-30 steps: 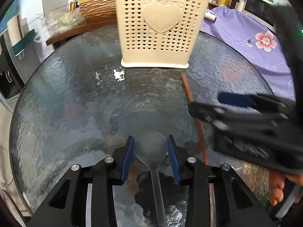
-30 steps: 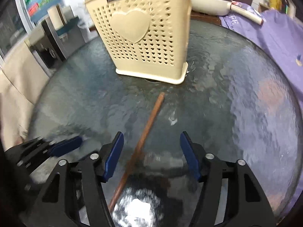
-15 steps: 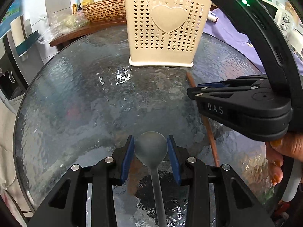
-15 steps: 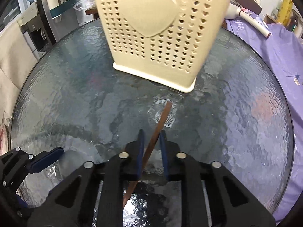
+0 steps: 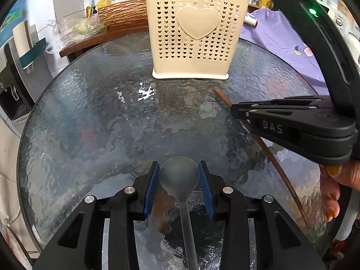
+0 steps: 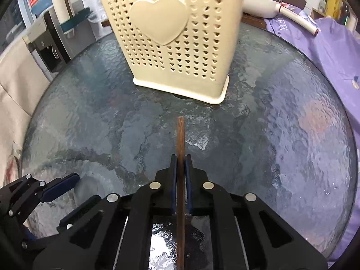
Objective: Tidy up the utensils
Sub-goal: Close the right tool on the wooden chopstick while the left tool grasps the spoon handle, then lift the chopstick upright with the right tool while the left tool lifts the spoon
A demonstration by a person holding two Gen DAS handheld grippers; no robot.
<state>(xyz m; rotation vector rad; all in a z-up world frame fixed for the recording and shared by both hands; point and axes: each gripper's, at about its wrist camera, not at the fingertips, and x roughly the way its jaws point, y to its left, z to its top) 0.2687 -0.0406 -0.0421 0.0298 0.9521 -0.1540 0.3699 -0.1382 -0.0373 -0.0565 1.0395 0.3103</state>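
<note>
Right gripper [image 6: 180, 171], jaws closing on 1 chopstick [image 6: 180, 135] before the utensil holder [image 6: 180, 45]; left gripper [image 5: 179, 180] clamps a spoon [image 5: 179, 175]. Risk: the thin chopstick pivoting between the pads.

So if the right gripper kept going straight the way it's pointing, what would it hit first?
Probably the glass table, since the right gripper, jaws closing on the brown chopstick, tilts downward. The cream utensil holder stands beyond; depth is unclear.
</note>
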